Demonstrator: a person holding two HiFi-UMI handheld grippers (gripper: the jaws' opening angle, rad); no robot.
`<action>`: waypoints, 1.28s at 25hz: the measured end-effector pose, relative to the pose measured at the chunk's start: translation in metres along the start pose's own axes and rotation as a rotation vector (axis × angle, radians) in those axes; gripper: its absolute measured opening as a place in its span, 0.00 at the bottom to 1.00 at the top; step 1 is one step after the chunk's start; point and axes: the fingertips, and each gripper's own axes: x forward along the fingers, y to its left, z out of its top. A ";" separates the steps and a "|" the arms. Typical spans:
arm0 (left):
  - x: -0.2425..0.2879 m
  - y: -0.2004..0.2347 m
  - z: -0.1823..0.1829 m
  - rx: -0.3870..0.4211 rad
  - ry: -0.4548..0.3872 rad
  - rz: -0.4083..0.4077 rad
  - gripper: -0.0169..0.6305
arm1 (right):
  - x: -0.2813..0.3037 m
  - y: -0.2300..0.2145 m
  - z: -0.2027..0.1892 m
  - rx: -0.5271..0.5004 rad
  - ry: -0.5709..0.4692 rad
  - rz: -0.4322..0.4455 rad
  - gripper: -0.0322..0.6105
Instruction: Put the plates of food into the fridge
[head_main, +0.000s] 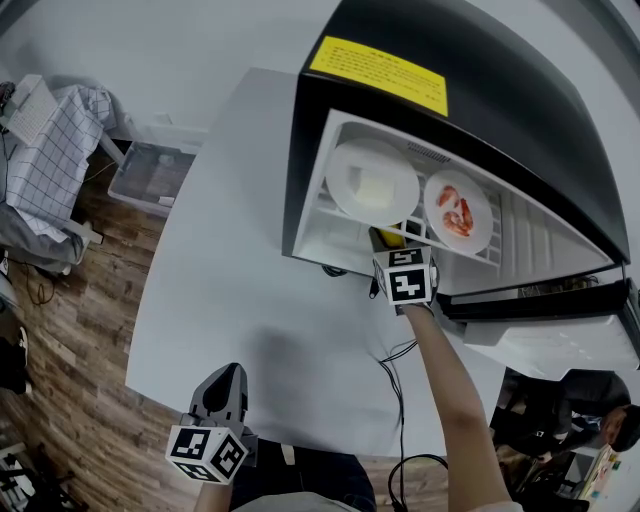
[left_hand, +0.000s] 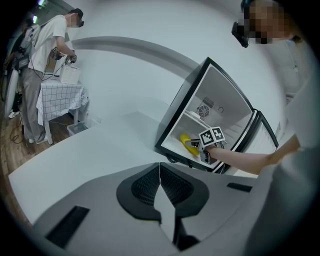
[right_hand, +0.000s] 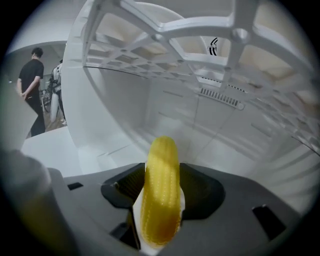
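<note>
Corn (right_hand: 161, 170) is sitting clamped in our right tool (right_hand: 159, 200), its long axis pointing straight ahead into the fridge (head_main: 450, 60), under the shelf (right_hand: 200, 30) carrying two plates (head_main: 372, 182). Our left tool (left_hand: 160, 185) is hovering well back over the surface (head_main: 230, 280), closed on nothing.

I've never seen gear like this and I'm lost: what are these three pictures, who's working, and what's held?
No robot: a person holds a grey two-jaw gripper in each hand. One picture comes from a camera on the person's head, looking down; the other two from cameras riding on the grippers. A small black fridge stands open on the white table, with two white plates of food on its wire shelf. The right gripper, reaching in below that shelf, is closed on a yellow corn cob. The left gripper is shut and empty, near the table's edge.
</note>
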 end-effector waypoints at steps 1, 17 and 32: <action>0.000 0.000 0.000 -0.001 0.000 0.000 0.04 | 0.001 -0.001 0.000 0.004 -0.007 -0.002 0.40; -0.004 0.007 0.006 0.001 -0.006 -0.014 0.04 | -0.062 -0.007 0.014 0.045 -0.255 -0.165 0.40; 0.005 -0.038 0.044 0.122 -0.045 -0.202 0.04 | -0.252 0.090 0.048 0.757 -0.561 0.134 0.40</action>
